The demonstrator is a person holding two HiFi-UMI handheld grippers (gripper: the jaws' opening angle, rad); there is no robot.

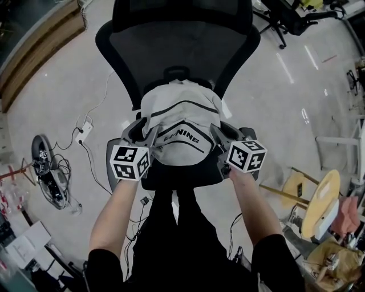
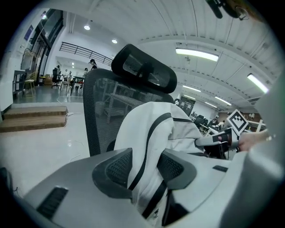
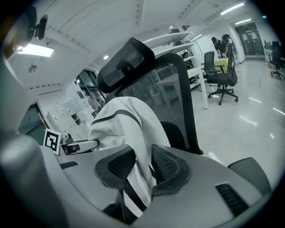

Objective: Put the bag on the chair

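Observation:
A white bag (image 1: 179, 122) with black trim sits on the seat of a black mesh office chair (image 1: 182, 45), leaning on its backrest. My left gripper (image 1: 142, 130) is at the bag's left side and my right gripper (image 1: 223, 132) at its right side. In the left gripper view the jaws (image 2: 144, 167) stand parted with a fold of the bag (image 2: 147, 129) lying loosely between them. In the right gripper view the jaws (image 3: 142, 164) are likewise parted around a fold of the bag (image 3: 124, 120). The chair's headrest (image 2: 144, 69) rises behind the bag.
A power strip with cables (image 1: 84, 128) lies on the glossy floor to the chair's left. A wooden platform (image 1: 40, 45) runs along the upper left. Another office chair (image 1: 285, 17) stands at the upper right, and a round wooden stool (image 1: 322, 199) at the right.

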